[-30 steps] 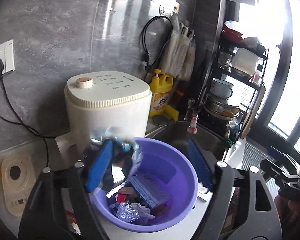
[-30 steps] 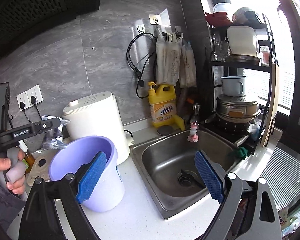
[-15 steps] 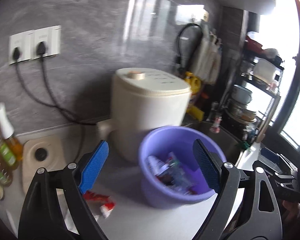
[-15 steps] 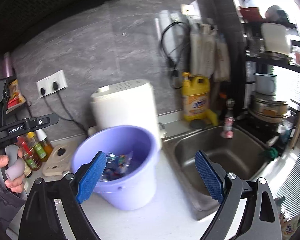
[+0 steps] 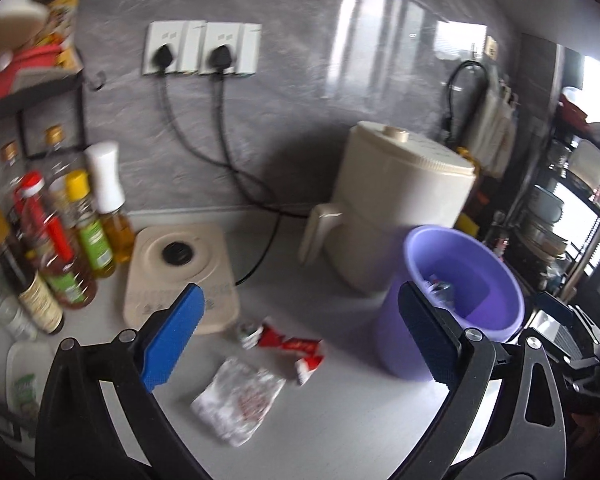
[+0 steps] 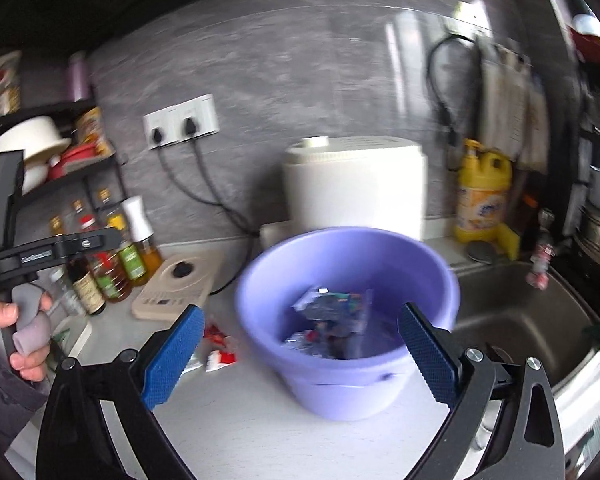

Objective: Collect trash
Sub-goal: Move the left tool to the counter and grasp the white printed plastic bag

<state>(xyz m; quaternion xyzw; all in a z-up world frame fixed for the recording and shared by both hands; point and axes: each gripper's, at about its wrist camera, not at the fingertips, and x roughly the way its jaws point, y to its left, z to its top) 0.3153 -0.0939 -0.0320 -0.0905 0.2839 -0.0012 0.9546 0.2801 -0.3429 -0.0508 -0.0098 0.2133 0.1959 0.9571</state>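
In your left camera, your left gripper is spread wide and holds nothing. Below it, on the gray counter, lie two pieces of trash. One is a red and white wrapper. The other is a crumpled white wrapper just beside it, closer to you. Both sit between the blue pads. The purple bucket stands to the right, near the wrappers but not touching them. It is just in front of the cream machine. Bottles stand far off to the left.

In your right camera, your right gripper is also spread wide and empty. The purple bucket sits right in front of it. You can see some trash already inside it, so part of the job looks done. The red and white wrapper shows to the left of the bucket on the counter. You can also see your left hand holding its tool.

What looks left: the two wrappers need to go in the bucket. The left gripper looks best placed to pick them up.
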